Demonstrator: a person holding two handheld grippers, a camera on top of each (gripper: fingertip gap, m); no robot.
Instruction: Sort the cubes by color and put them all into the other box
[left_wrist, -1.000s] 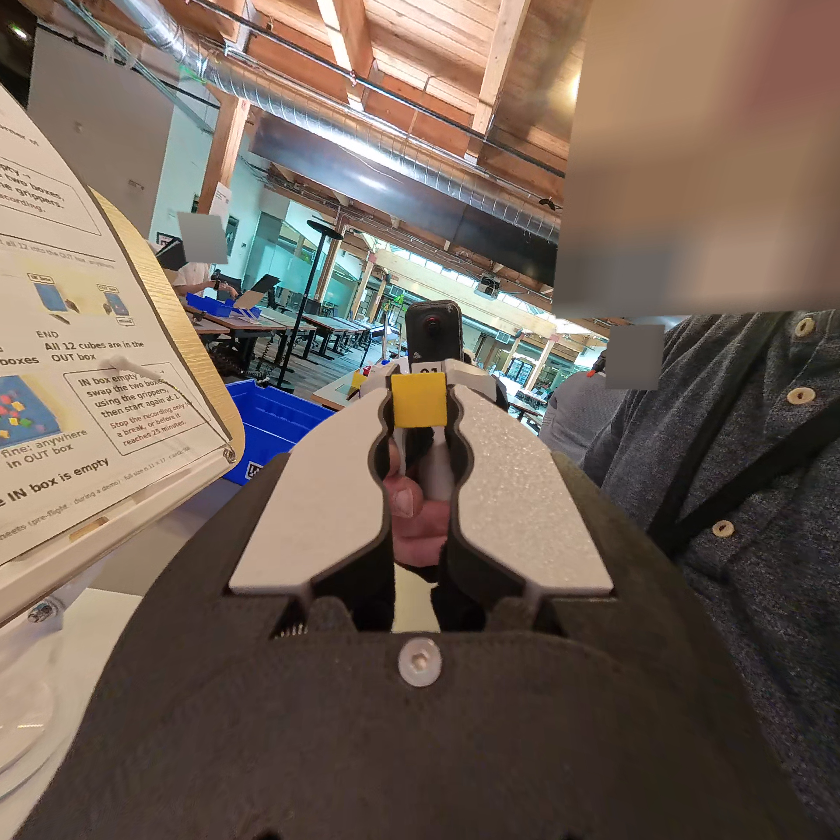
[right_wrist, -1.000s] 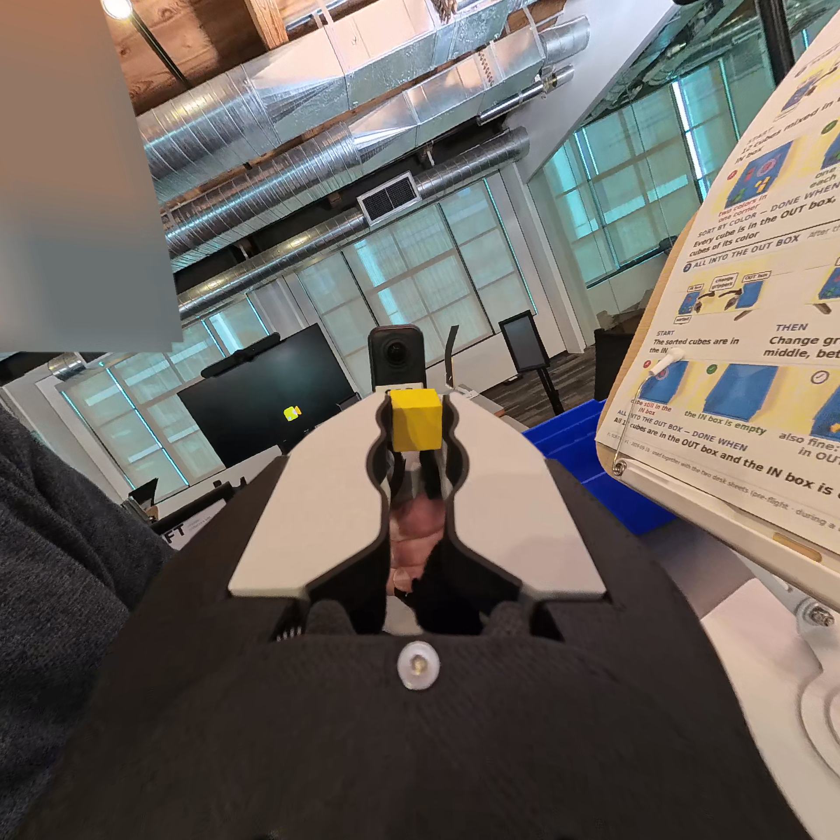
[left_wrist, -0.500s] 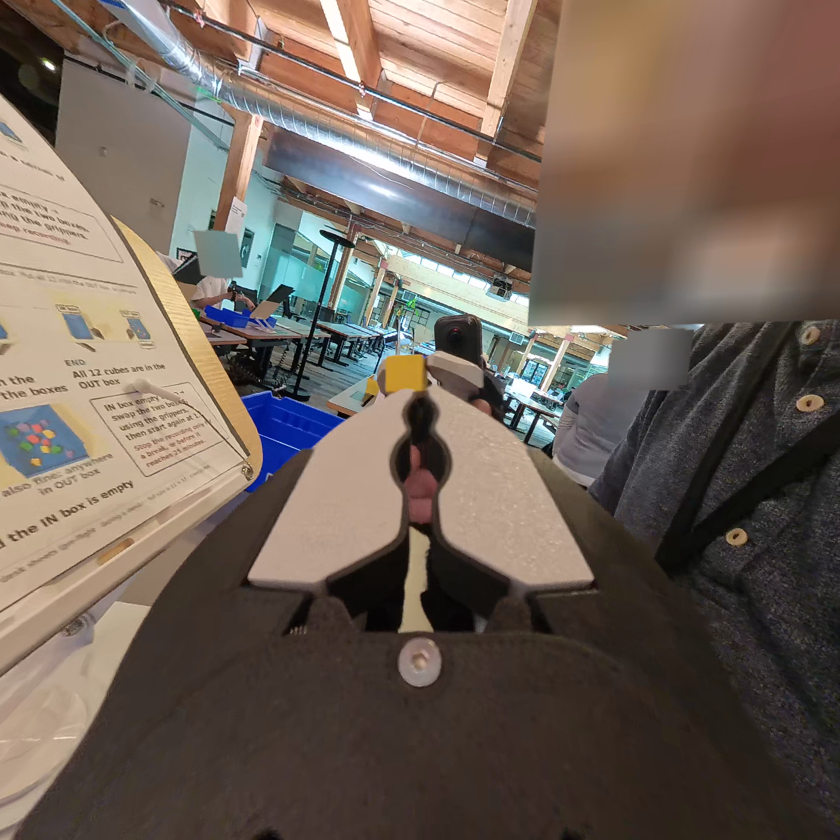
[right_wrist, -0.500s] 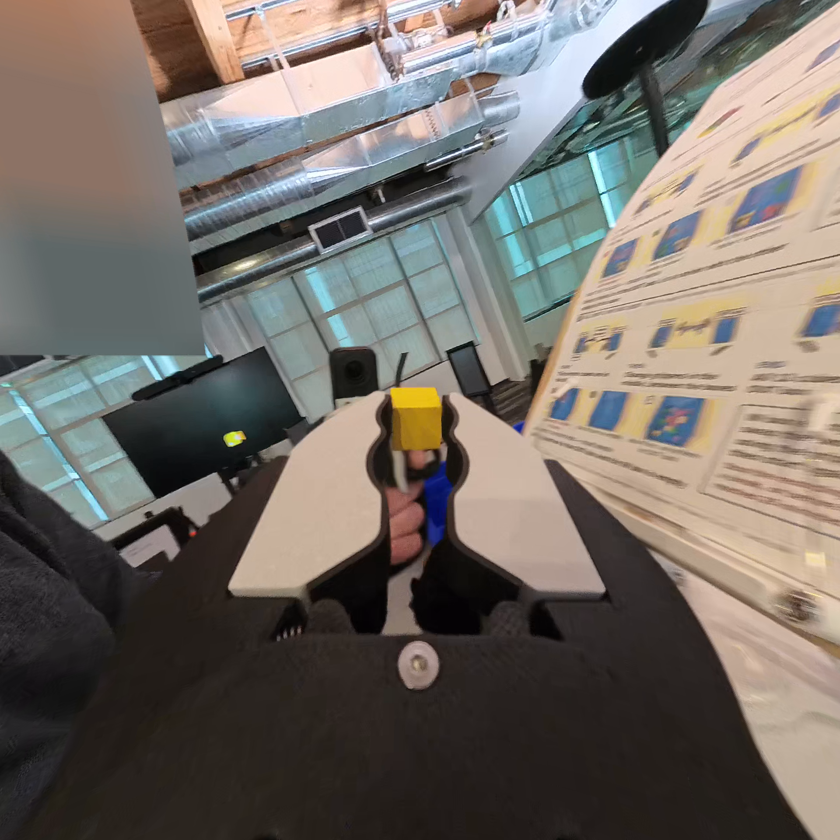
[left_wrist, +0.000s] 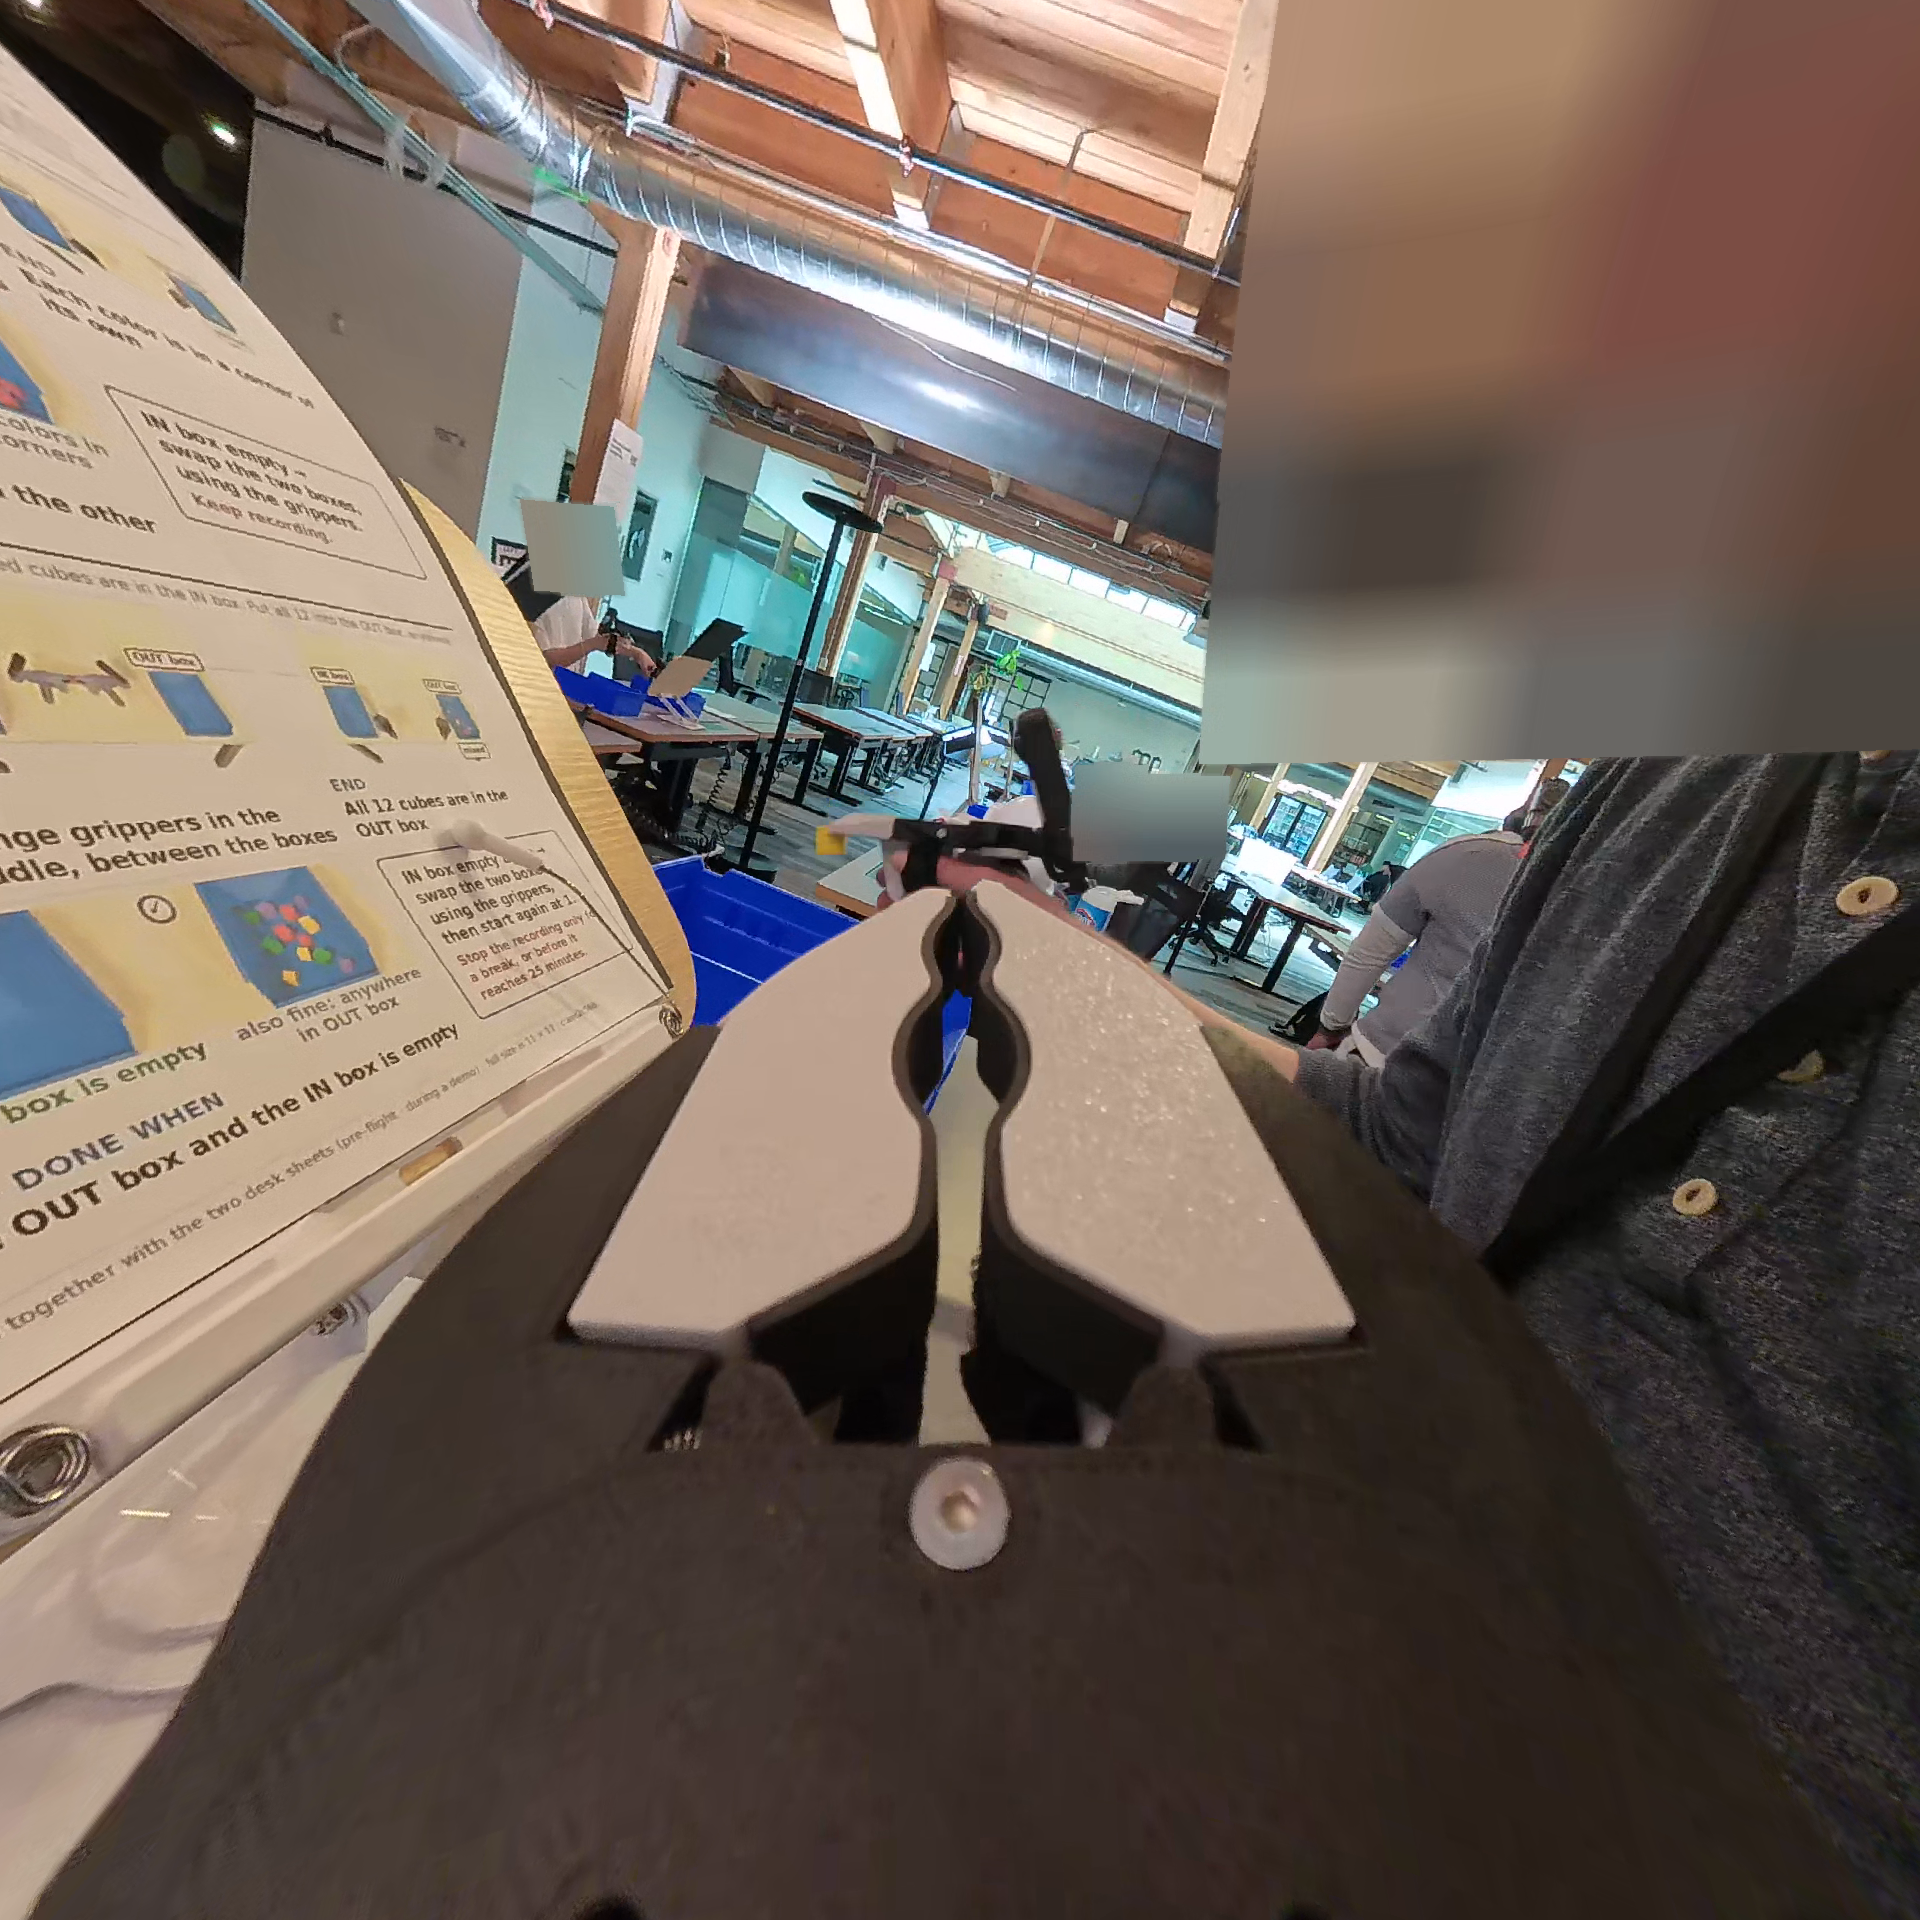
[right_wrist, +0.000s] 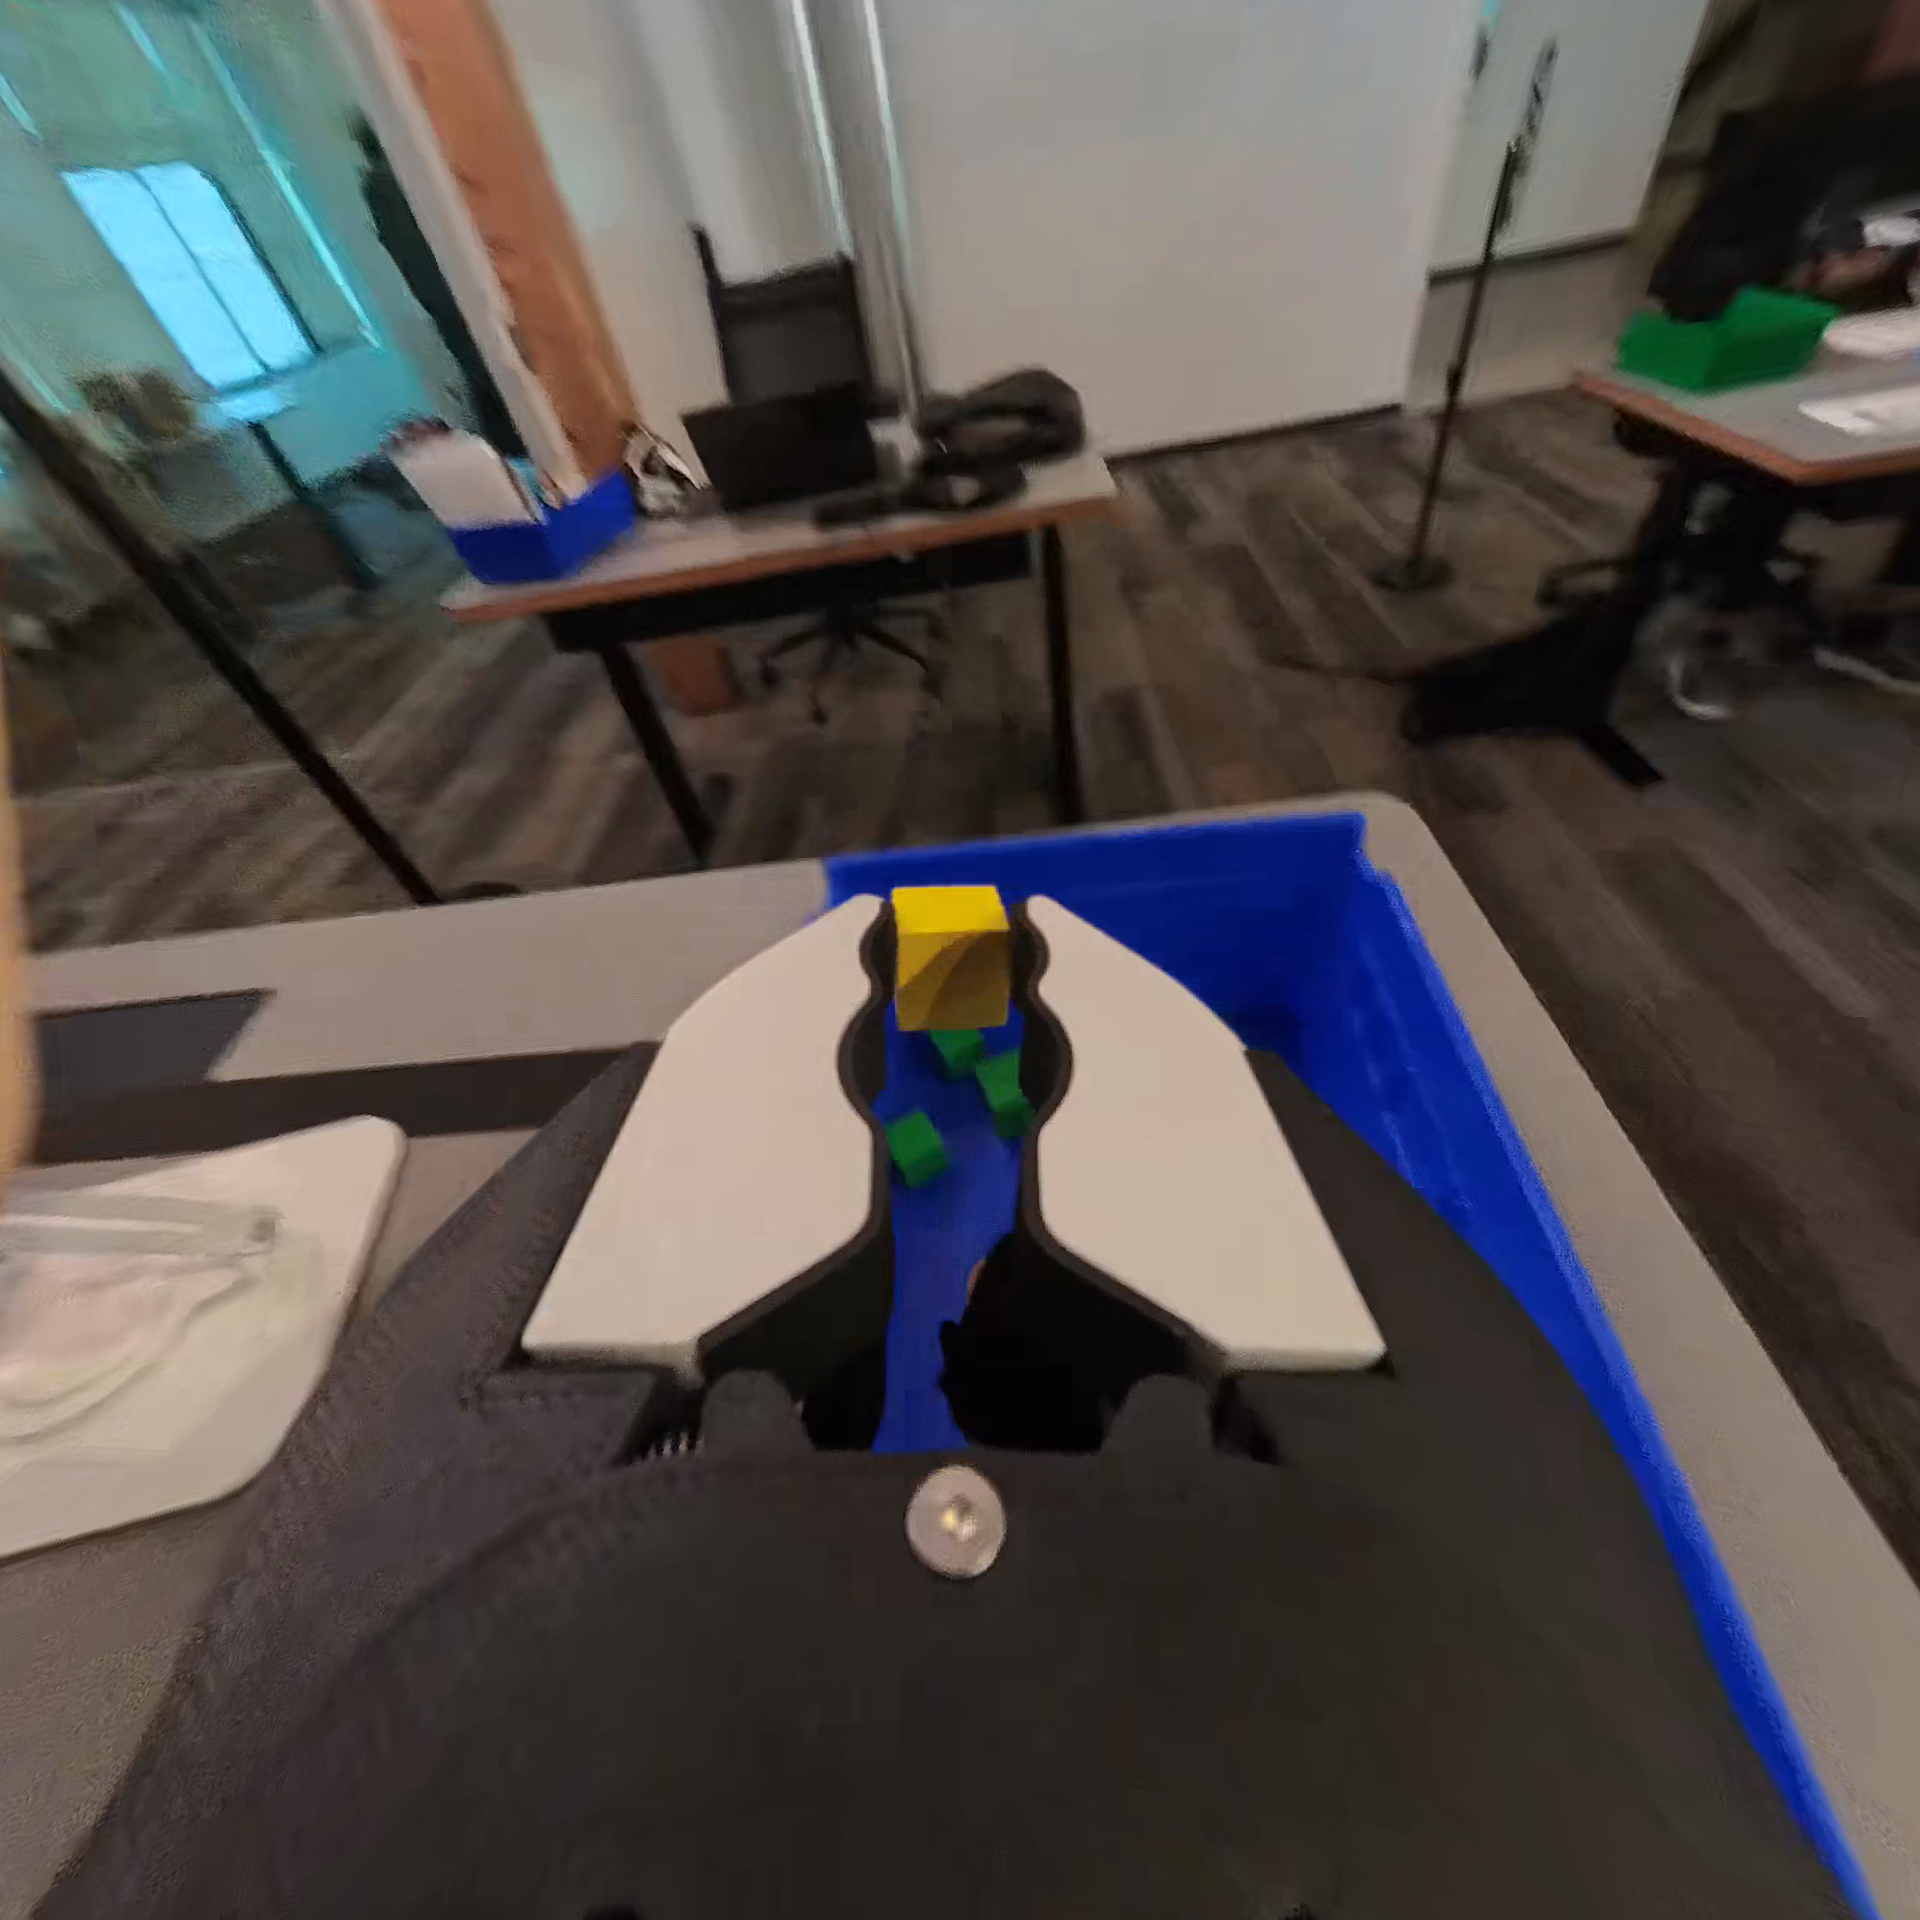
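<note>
**Yellow cube held over the blue box**

The right gripper (right_wrist: 951, 914) clamps a yellow cube (right_wrist: 951, 961) between its fingertips, both pads pressed against the cube's sides. It hangs above a blue box (right_wrist: 1299, 935) that sits at the far right corner of the grey counter (right_wrist: 468, 945). Through the gap between the fingers, three green cubes (right_wrist: 914, 1143) lie close together on the box floor, directly below the yellow one. A white sheet (right_wrist: 156, 1299) lies on the counter to the left of the gripper. The right wrist view is blurred by motion.

The left gripper (left_wrist: 964, 914) is clenched with nothing between its tips, which meet at the front. It points upward and across the room, away from the counter. Beyond its tips the right gripper appears side-on, farther off, with the yellow cube (left_wrist: 831, 840) at its end. An instruction sheet (left_wrist: 260, 831) stands on a holder to the left, and part of a blue box (left_wrist: 748, 925) shows behind it. A person in a grey buttoned cardigan (left_wrist: 1714, 1143) fills the right side.
</note>
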